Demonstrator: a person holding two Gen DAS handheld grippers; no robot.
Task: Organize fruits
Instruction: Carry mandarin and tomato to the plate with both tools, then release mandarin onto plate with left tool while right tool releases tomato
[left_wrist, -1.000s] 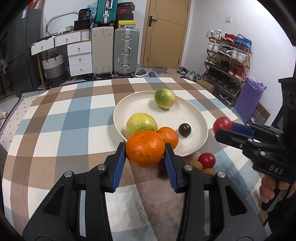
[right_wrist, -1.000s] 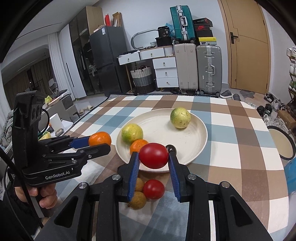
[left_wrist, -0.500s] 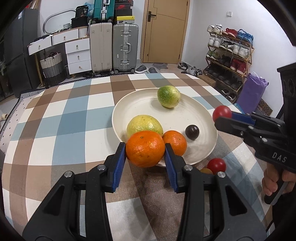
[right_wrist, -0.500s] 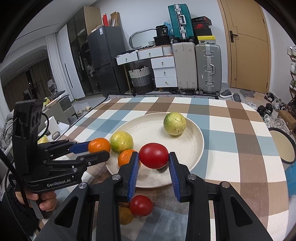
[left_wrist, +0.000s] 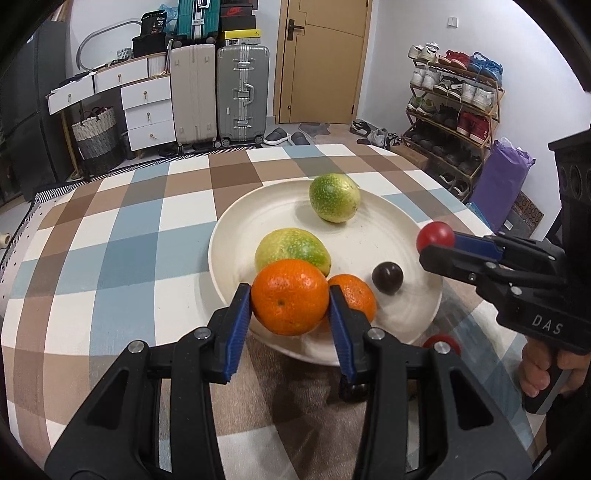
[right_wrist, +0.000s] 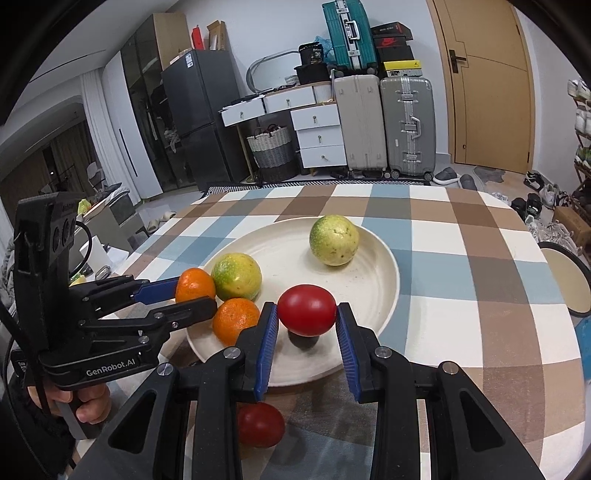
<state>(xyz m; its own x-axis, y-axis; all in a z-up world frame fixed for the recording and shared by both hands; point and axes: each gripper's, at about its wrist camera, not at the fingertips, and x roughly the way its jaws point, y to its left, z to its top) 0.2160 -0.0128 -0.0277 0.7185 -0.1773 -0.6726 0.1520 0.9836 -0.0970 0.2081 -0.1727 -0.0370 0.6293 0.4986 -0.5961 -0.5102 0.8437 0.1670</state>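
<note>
Left hand-held gripper (right_wrist: 195, 291) marked "GenRobot.AI"; right hand-held gripper (left_wrist: 436, 245) marked "DAS".

Beyond my table stood two upright suitcases, a beige one (left_wrist: 193, 92) and a silver one (left_wrist: 242, 92), touching side by side against the wall. A teal suitcase (right_wrist: 349, 35) lay stacked above them, with shoe boxes (right_wrist: 393, 48) beside it. To their left I noted a white chest of drawers (right_wrist: 319, 136), several drawers pulled out, and a woven basket (right_wrist: 271, 151) on the floor next to it. A dark refrigerator (right_wrist: 188, 122) stood further left. The wooden door (left_wrist: 319, 61) was closed. A loaded shoe rack (left_wrist: 452, 107) lined the right wall, a purple bag (left_wrist: 504, 181) at its near end. Slippers (left_wrist: 288, 137) lay before the door.
</note>
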